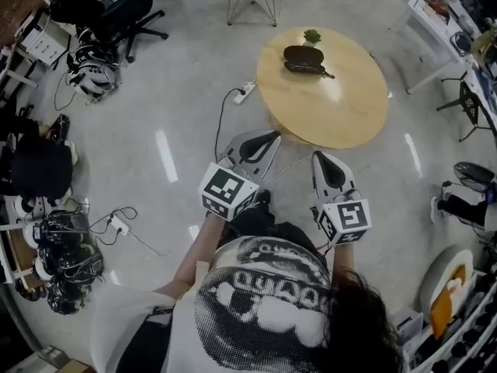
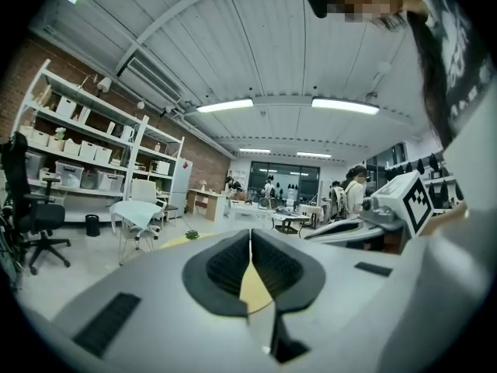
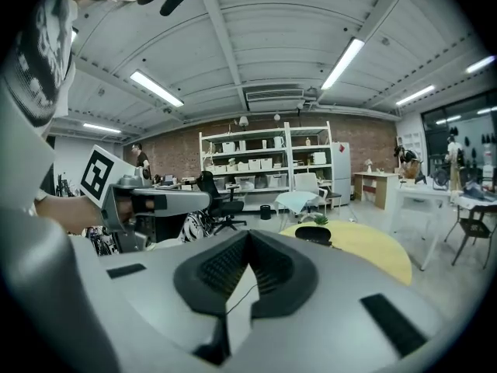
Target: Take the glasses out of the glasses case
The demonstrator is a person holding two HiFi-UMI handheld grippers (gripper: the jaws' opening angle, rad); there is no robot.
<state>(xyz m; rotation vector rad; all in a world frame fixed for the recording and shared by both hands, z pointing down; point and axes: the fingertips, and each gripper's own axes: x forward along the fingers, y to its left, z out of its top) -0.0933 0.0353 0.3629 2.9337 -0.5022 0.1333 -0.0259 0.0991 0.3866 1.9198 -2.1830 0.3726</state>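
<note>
A dark glasses case [image 1: 304, 59] lies closed on the far part of a round wooden table [image 1: 342, 107]; the right gripper view shows the case [image 3: 314, 235] ahead on that table [image 3: 373, 253]. My left gripper [image 1: 272, 137] is shut and empty, near the table's front-left edge. My right gripper [image 1: 319, 158] is also shut and empty, just short of the table's near edge. Both are well away from the case. The left gripper view shows its jaws [image 2: 250, 235] pressed together, with the right gripper [image 2: 365, 225] beside it.
A small green plant [image 1: 312, 36] stands behind the case. A power strip [image 1: 245, 92] and cable lie on the floor left of the table. An office chair [image 1: 116, 14], gear piles [image 1: 62, 270] and desks ring the room. Shelving [image 3: 264, 162] stands behind.
</note>
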